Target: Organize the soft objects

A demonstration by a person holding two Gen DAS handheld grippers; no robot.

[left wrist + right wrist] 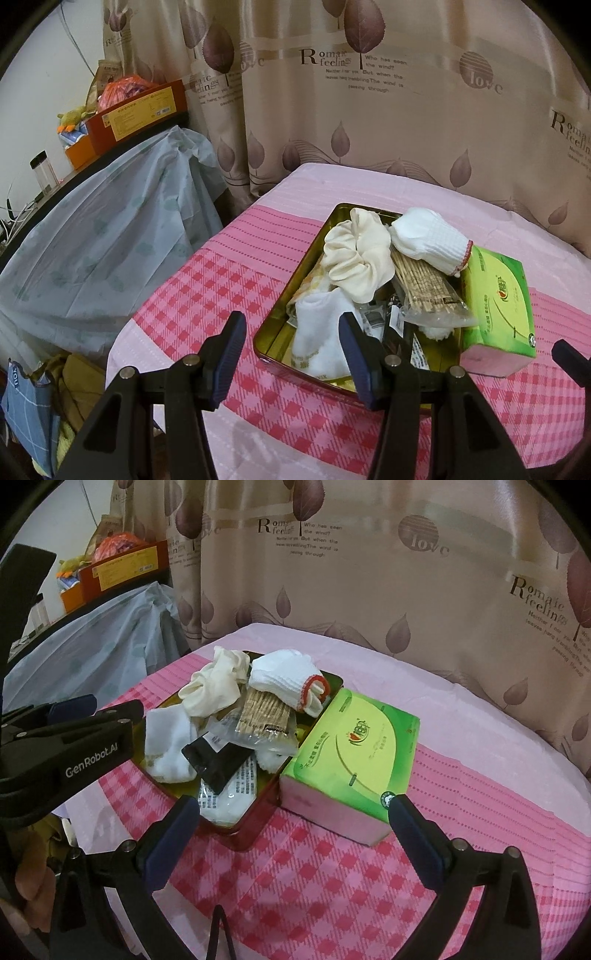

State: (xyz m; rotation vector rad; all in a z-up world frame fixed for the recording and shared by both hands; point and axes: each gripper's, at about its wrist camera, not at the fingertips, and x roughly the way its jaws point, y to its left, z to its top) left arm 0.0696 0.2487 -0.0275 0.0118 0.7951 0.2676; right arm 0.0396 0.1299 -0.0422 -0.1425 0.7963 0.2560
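We find both claws empty with jaws standing apart. The left gripper (291,354) hovers at the near left corner of the gold rectangular metal tin (275,334), above a folded white towel (317,325). The right gripper (291,834) frames the near end of the green soft tissue pack (354,760), which lies touching the tin's right wall on the pink checked bedcover (303,886). A cream satin scrunchie (356,254) and white knitted glove (428,240) are heaped in the tin. We judge this the approach stage; next, the right claw must advance and close across the pack.
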